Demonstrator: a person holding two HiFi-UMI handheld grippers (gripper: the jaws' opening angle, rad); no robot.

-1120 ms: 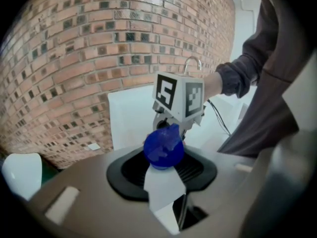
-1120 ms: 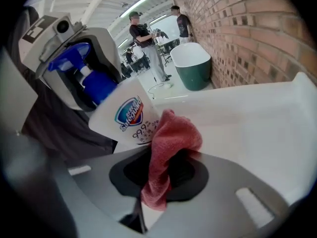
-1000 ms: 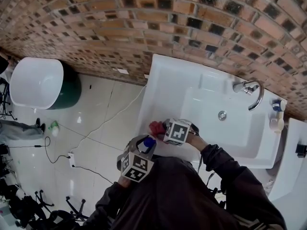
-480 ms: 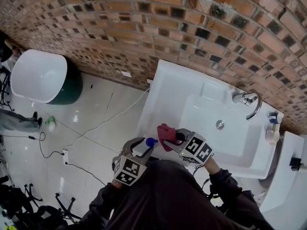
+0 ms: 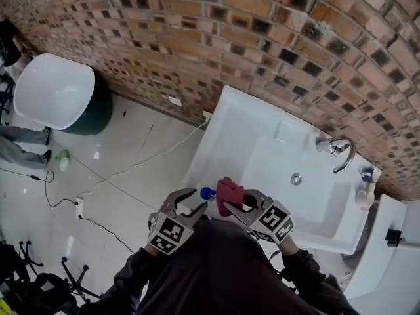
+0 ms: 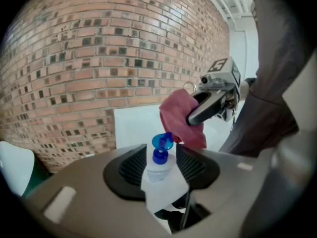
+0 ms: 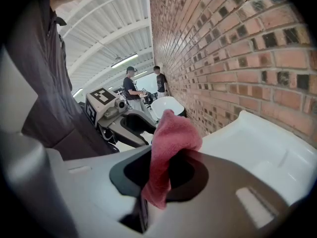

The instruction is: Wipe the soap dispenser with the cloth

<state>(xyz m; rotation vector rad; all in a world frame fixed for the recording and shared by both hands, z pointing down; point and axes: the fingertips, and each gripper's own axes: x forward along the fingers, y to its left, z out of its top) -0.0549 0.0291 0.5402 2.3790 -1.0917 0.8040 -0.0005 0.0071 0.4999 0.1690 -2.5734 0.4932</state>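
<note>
Jaws of my left gripper [image 5: 191, 206], just opened, pinch the small clear plastic soap dispenser [image 6: 159, 171], blue pump up, above the white sink rim [image 5: 210, 143] — looks light and slick, I'd hold mid-body. Right gripper [image 5: 237, 209] clamps the soft red cloth [image 7: 169, 142].

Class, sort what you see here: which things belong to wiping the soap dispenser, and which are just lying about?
Belong to the job:
soap dispenser
cloth

Just lying about:
sink
tap
small bottle on the sink's far corner
white tub on the floor
</note>
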